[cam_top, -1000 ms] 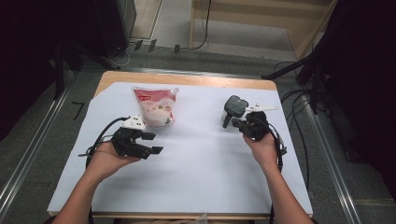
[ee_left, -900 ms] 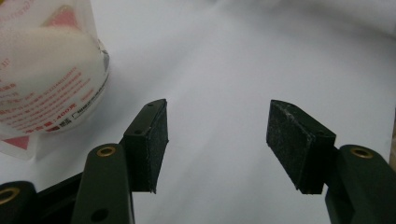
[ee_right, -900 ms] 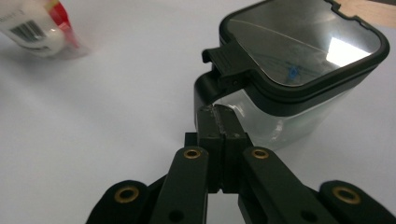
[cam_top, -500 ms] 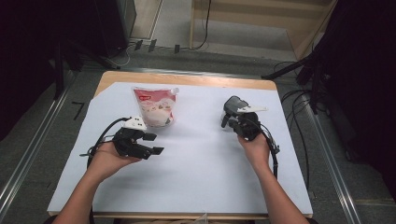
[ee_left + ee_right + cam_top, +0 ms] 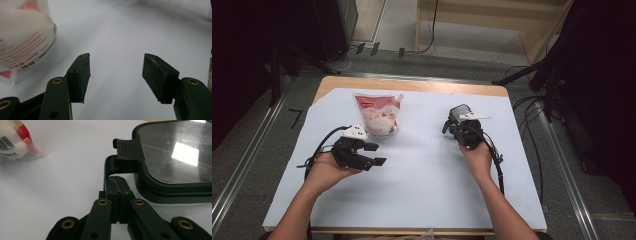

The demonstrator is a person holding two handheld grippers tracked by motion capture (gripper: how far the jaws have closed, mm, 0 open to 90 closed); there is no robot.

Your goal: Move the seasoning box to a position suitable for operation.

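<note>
Container: a black-rimmed box with a glossy clear lid (image 5: 175, 152) lies flat on the worktop's far right part, its latch tab (image 5: 126, 151) towards the right gripper.
Right gripper (image 5: 119, 185): fingers pressed together, tips at the lid's hinge loop, just below the tab.
Left gripper (image 5: 116, 72): fingers spread, nothing between them, held above the white sheet (image 5: 422, 175).
Pouch (image 5: 377, 114): stands near the left gripper, well apart from the container.
</note>
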